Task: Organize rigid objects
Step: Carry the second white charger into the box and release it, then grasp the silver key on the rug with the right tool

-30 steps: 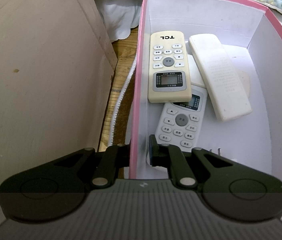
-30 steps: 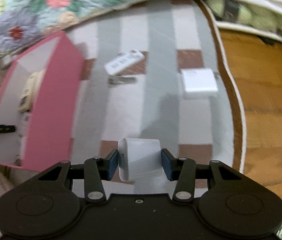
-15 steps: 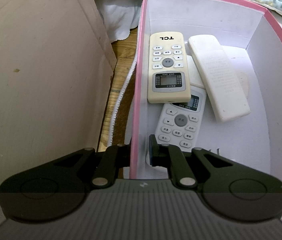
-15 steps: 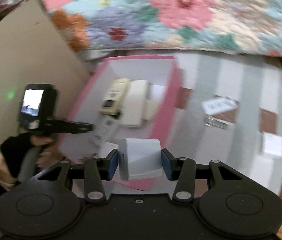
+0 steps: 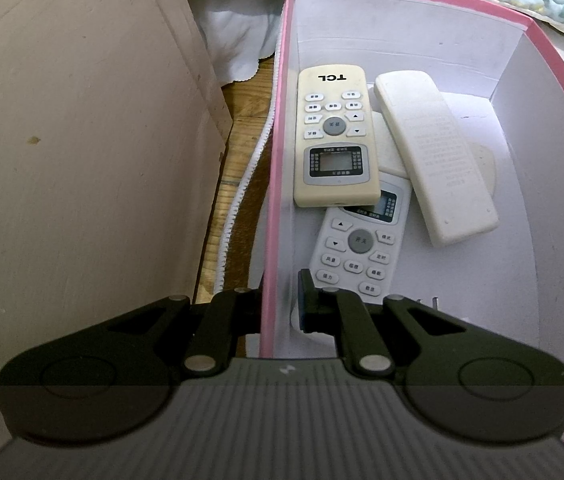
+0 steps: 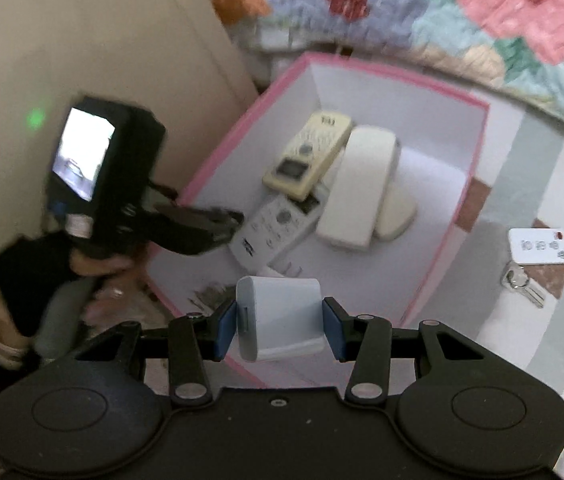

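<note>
Both grippers clamp: left gripper (image 5: 280, 304) on pink box (image 5: 274, 184) wall, right gripper (image 6: 280, 326) on white block (image 6: 282, 316).

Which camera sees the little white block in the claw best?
The right wrist view: the white block sits sharp and whole, pinched by the right gripper above the pink box. The left wrist view doesn't show it at all.

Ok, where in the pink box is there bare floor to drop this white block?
Bare floor lies along the pink box's right wall, and in front of the face-down remote. The back-left is crowded: the TCL remote overlaps the white remote.
</note>
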Tool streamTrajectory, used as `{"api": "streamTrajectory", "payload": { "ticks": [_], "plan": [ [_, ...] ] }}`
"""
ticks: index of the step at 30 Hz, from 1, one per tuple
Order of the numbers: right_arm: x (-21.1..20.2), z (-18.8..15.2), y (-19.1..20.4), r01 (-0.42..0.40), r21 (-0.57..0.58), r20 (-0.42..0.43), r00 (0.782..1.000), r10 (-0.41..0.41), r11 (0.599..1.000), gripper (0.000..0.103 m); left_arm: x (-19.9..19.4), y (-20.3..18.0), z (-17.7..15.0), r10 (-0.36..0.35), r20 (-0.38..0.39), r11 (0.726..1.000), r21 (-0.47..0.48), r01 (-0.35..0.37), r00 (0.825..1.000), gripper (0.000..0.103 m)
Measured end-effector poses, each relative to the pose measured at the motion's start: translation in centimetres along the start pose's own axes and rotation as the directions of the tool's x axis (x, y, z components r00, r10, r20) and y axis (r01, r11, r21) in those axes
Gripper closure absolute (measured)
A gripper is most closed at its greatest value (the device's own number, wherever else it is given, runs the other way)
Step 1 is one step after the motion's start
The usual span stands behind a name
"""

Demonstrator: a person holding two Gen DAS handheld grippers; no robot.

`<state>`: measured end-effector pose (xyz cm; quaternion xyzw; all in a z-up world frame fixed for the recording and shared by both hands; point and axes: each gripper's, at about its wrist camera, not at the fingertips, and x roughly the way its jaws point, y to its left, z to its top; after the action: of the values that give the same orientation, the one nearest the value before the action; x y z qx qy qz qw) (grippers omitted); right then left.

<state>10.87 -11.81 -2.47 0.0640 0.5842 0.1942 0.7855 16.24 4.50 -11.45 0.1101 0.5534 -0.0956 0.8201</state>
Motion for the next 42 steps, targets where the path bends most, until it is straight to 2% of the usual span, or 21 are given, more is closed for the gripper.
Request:
{"api": "streamTrajectory", "payload": {
  "ticks": [4, 10, 17, 19, 23, 27, 30, 35, 39, 42],
  "plan": [
    [3.3, 0.3, 0.8, 0.042, -0.087, -0.079, 0.996, -0.049, 0.995, 0.051, 0.0, 0.0, 0.0, 0.0, 0.001, 1.0, 0.0, 0.0, 1.0, 0.095],
    [5.9, 0.1, 1.4, 0.155, -0.214, -0.107, 0.978, -0.181, 0.965, 0.051, -0.1, 0.0, 0.0, -0.003, 0.001, 1.0, 0.0, 0.003, 1.0, 0.094],
    [5.9, 0.0, 1.3, 0.157, -0.213, -0.114, 0.976, -0.185, 0.964, 0.05, -0.1, 0.1, 0.1, -0.008, 0.002, 1.0, 0.001, 0.008, 1.0, 0.094],
    [5.6, 0.0, 1.1, 0.138, -0.186, -0.103, 0.982, -0.159, 0.973, 0.046, -0.1, 0.2, 0.1, -0.008, 0.003, 1.0, 0.001, 0.008, 1.0, 0.094],
    [3.1, -0.4, 0.0, 0.089, -0.103, -0.017, 0.996, -0.091, 0.991, 0.045, -0.2, 0.2, 0.1, -0.008, 0.003, 1.0, 0.002, 0.008, 1.0, 0.094],
    [-1.3, -1.6, -2.2, 0.033, -0.005, 0.107, 0.994, -0.032, 0.999, 0.045, -0.2, 0.2, 0.1, -0.007, 0.003, 1.0, 0.003, 0.007, 1.0, 0.094],
    [-4.5, -2.9, -4.1, 0.072, 0.026, 0.189, 0.979, -0.076, 0.997, 0.045, -0.2, 0.2, 0.1, -0.007, 0.003, 1.0, 0.003, 0.007, 1.0, 0.094],
    [-7.3, -5.1, -7.8, 0.167, 0.05, 0.27, 0.947, -0.174, 0.985, 0.043, -0.1, 0.2, 0.1, -0.01, 0.001, 1.0, 0.001, 0.01, 1.0, 0.094],
    [-7.3, -6.5, -10.2, 0.213, 0.074, 0.322, 0.92, -0.225, 0.974, 0.037, -0.1, 0.2, 0.0, -0.008, 0.002, 1.0, 0.004, 0.008, 1.0, 0.094],
    [-5.7, -7.0, -11.8, 0.241, 0.086, 0.31, 0.916, -0.256, 0.967, 0.037, -0.1, 0.1, 0.0, -0.009, 0.003, 1.0, 0.004, 0.009, 1.0, 0.094]
  ]
}}
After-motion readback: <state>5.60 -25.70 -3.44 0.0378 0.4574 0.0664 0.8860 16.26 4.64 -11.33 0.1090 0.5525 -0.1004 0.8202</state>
